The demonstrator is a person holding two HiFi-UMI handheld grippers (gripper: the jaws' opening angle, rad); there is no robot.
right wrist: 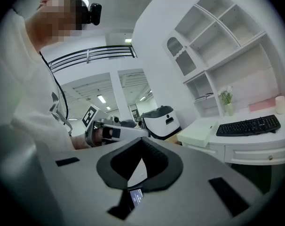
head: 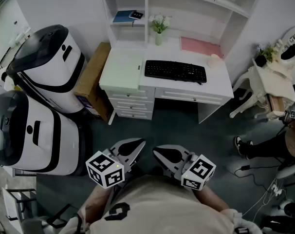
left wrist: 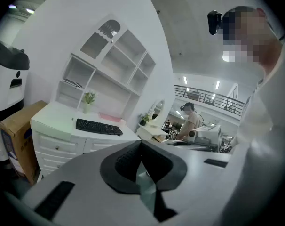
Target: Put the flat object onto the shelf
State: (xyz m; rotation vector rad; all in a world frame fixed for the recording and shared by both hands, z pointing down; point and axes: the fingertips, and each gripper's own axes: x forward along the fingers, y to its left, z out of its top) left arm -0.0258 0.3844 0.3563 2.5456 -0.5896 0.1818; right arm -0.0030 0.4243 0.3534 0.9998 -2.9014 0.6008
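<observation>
A white desk (head: pixel 220 84) with a white shelf unit (head: pixel 128 1) stands ahead of me in the head view. A pale green flat slab (head: pixel 122 69) lies on the desk's left end, and a pink flat sheet (head: pixel 201 47) at its back right. Both are also seen in the right gripper view, the slab (right wrist: pixel 199 132) and the sheet (right wrist: pixel 261 106). My left gripper (head: pixel 138 145) and right gripper (head: pixel 159 152) are held close to my chest, far from the desk. Each is shut with nothing between its jaws. In their own views the left gripper (left wrist: pixel 141 147) and right gripper (right wrist: pixel 142 145) point toward the desk.
A black keyboard (head: pixel 175 71) and a small plant vase (head: pixel 158 30) sit on the desk; a blue book (head: pixel 123 16) lies on a shelf. Two large white-and-black machines (head: pixel 50 62) and a cardboard box (head: pixel 91 79) stand left. A white side table (head: pixel 274 77), a person's shoe (head: pixel 242 145) and floor cables are right.
</observation>
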